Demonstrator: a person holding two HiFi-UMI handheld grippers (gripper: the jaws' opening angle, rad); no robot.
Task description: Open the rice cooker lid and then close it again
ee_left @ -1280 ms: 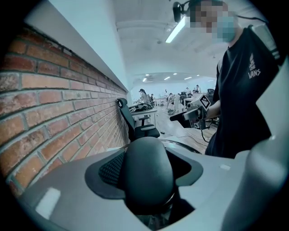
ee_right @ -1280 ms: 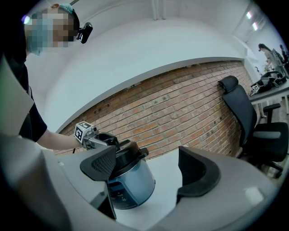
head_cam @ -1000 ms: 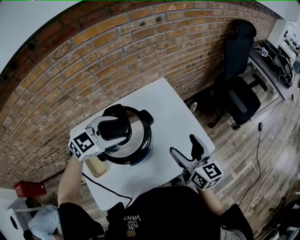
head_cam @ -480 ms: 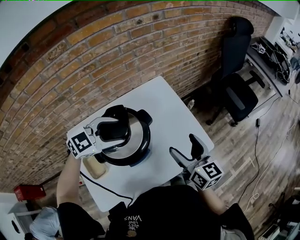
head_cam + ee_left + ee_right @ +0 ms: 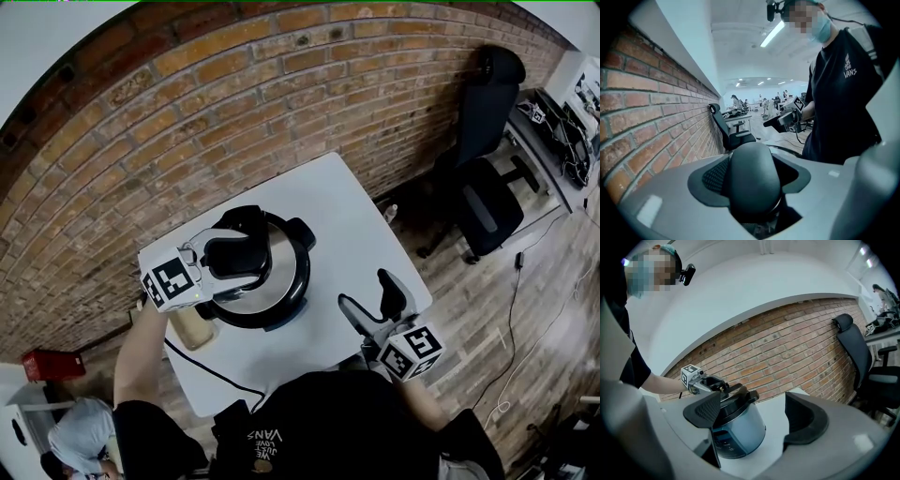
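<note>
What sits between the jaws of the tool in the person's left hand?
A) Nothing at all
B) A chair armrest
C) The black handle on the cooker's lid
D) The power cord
C: in the left gripper view the black lid handle fills the gap between the jaws of the left gripper, on top of the rice cooker.

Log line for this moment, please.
left gripper: shut on lid handle | lid: down on rice cooker | right gripper: open, empty, beside rice cooker

Glossy metal rice cooker lid [image 5: 272, 281]; matt plastic handle [image 5: 752, 180]; rough brick wall [image 5: 187, 122]; smooth table [image 5: 347, 225].
</note>
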